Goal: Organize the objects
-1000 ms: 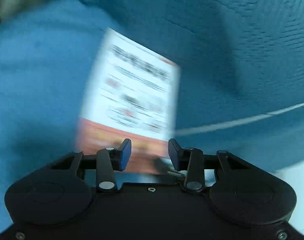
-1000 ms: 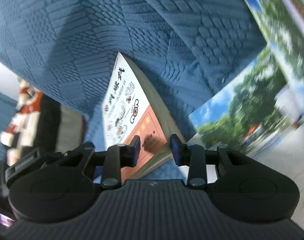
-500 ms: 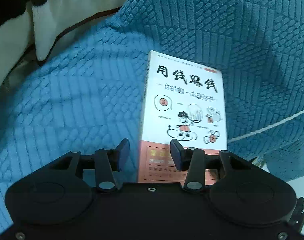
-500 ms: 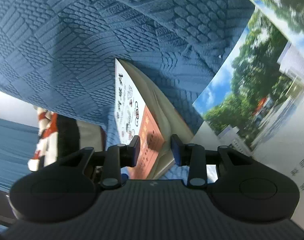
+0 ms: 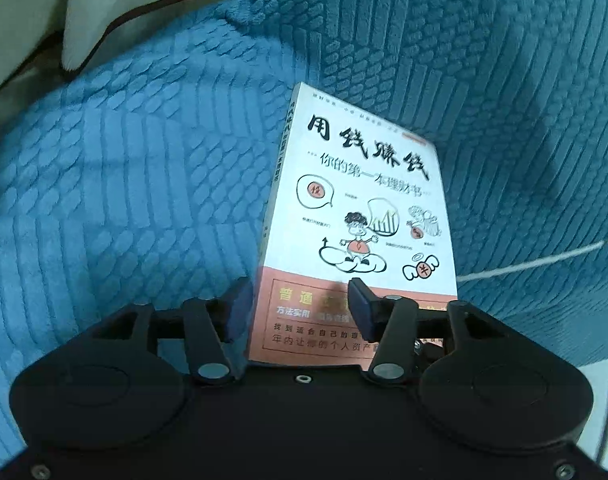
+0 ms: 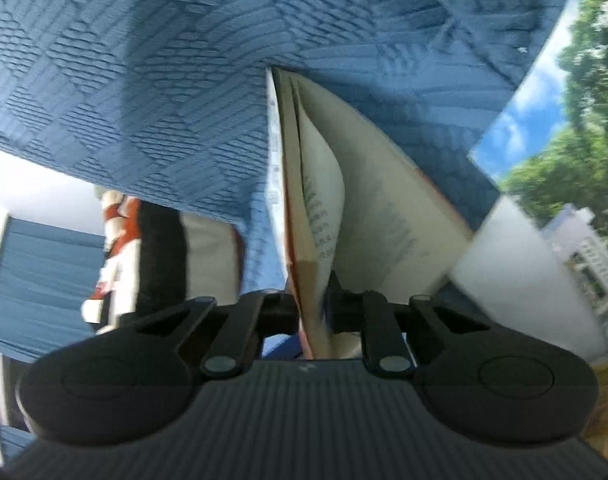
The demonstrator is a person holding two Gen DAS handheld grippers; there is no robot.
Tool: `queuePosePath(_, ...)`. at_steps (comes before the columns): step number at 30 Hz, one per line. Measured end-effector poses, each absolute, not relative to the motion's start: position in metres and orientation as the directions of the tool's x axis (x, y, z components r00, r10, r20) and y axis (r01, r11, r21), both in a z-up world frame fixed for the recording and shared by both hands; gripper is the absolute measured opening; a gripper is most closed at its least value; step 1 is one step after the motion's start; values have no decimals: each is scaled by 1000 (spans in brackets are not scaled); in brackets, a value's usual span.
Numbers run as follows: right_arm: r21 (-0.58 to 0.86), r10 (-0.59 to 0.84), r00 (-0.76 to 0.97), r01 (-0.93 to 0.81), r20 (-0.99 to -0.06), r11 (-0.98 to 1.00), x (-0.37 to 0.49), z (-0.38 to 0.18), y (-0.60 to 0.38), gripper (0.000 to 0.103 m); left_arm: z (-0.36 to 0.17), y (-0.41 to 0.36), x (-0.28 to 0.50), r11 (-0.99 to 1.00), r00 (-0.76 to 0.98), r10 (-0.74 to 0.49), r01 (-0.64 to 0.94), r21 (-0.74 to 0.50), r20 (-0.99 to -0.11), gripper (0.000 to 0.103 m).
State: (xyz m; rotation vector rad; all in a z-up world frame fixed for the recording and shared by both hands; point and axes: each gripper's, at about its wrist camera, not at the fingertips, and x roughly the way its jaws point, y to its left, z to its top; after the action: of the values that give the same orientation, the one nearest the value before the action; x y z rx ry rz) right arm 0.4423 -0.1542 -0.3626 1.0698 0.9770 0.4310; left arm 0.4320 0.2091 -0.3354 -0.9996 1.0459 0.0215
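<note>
Paperback book [image 5: 360, 216], white-covered with black Chinese lettering, cartoon drawings and an orange band at the bottom, is seen propped against a blue quilted blanket [image 5: 143, 168], its lower end towards the cameras. In the right wrist view the same book [image 6: 304, 216] is seen edge-on with its pages fanning apart. The right claw [image 6: 312, 312] has just been closing and is clamped on the lower edge of the front cover and a few pages. The left claw [image 5: 299, 304] has just been opening; its jaws stand apart, the spine edge and part of the cover lying between them, and no pad is seen pressing. A glossy landscape picture sheet [image 6: 552, 152] lies just beside the book on the right, and a cream cushion with dark piping [image 5: 103, 20] is seen beyond the blanket. Judged from this, the organizing is at an early stage: the book has been gripped but not yet put away, and no destination is shown.
</note>
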Motion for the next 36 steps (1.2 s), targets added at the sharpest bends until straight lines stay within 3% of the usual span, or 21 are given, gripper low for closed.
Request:
queuePosePath(5,916,739,558,107,-378,388,442,-346,-156,15,-340,221,425,432,588,-502,-465,-772,-635,66)
queuePosePath(9,948,759,577,96,-302,304,442,-340,-158,15,-352,227,417,277,621,-564,-479,-833,-544,69)
queuePosePath(11,955,766,578,88,-281,283,442,-336,-156,15,-356,226,417,211,633,-595,-472,-856,-496,64)
queuePosePath(13,954,765,578,82,-282,290,442,-335,-154,15,-356,227,416,185,650,-593,-464,-866,-475,49)
queuePosePath(19,939,750,572,130,-333,318,442,-337,-157,17,-354,229,417,187,655,-584,-466,-865,-479,28)
queuePosePath(24,928,756,543,158,-367,337,432,-336,-160,21,-345,230,420,230,658,-571,-447,-864,-492,21)
queuePosePath(25,930,759,540,166,-364,328,428,-336,-161,28,-344,230,421,240,655,-567,-450,-860,-501,19)
queuePosePath(27,936,769,534,179,-350,302,420,-335,-158,52,-342,228,424,273,644,-554,-458,-846,-527,18)
queuePosePath(28,944,777,535,175,-330,281,417,-335,-154,74,-341,227,424,286,639,-551,-459,-841,-536,18)
queuePosePath(29,952,785,538,168,-306,256,411,-334,-153,90,-340,226,425,291,638,-552,-457,-841,-538,17)
queuePosePath(36,932,799,488,265,-352,248,396,-352,-144,90,-337,225,425,291,645,-553,-444,-847,-528,17)
